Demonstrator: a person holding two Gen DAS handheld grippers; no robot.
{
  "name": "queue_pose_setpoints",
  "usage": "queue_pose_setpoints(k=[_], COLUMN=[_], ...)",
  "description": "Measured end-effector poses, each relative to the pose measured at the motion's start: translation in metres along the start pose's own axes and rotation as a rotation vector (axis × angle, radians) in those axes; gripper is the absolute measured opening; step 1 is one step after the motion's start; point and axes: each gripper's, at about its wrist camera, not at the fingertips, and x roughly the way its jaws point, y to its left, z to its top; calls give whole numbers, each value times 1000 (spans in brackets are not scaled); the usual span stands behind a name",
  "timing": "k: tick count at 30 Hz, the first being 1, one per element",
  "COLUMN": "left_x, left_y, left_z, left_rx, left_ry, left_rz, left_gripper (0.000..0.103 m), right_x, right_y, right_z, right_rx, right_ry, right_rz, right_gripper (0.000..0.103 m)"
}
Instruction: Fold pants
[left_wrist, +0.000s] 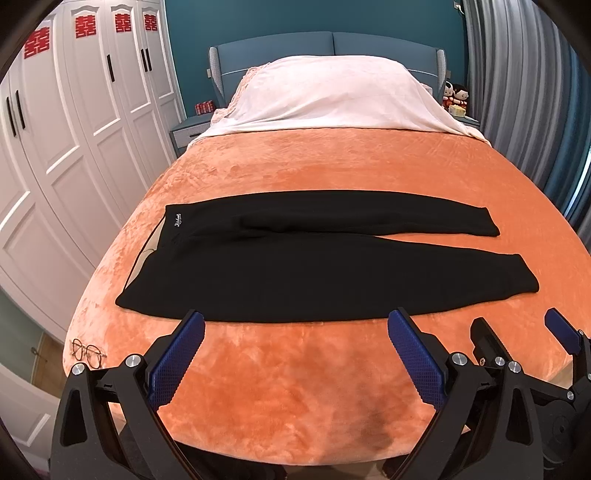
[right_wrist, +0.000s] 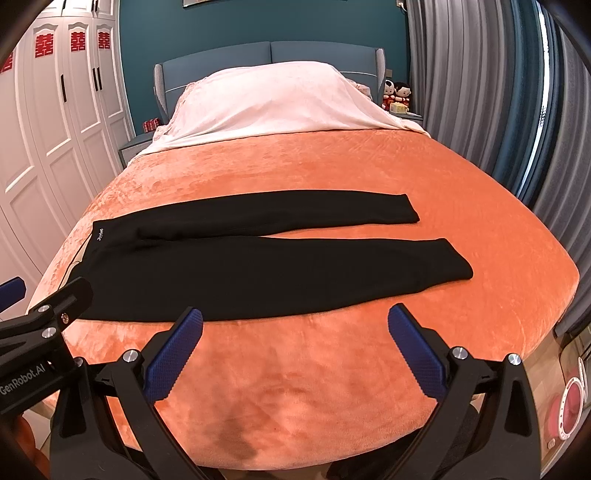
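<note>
Black pants (left_wrist: 295, 266) lie flat across the orange bed, waistband to the left, both legs stretched to the right with a narrow gap between them. The right wrist view shows the same pants (right_wrist: 258, 273). My left gripper (left_wrist: 295, 321) hovers open over the bed's near part, just short of the pants' near edge. My right gripper (right_wrist: 295, 319) is open too, at the same near edge, empty. The right gripper (left_wrist: 517, 328) shows at the lower right of the left wrist view. One finger of the left gripper (right_wrist: 77, 290) pokes in from the left of the right wrist view.
An orange plush blanket (left_wrist: 332, 166) covers the bed, with a pale pink cover (left_wrist: 332, 92) over the pillows at the head. Eyeglasses (left_wrist: 88, 352) rest on the bed's near left corner. White wardrobes (left_wrist: 74, 129) stand left, grey curtains (left_wrist: 517, 92) right.
</note>
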Motion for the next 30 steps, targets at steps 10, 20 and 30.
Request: queue_pose_setpoints(k=[10, 20, 30], left_x=[0, 0, 3], left_y=[0, 0, 1], left_z=[-1, -1, -5], left_rx=[1, 1, 0], left_ry=[2, 3, 12], left_rz=[0, -2, -7], left_gripper=[98, 98, 98], right_x=[0, 0, 2], right_y=[0, 0, 1], right_z=[-1, 0, -8], right_rx=[-1, -1, -1], right_ry=[1, 4, 15], right_rz=[-1, 0, -1], right_gripper=[98, 98, 98])
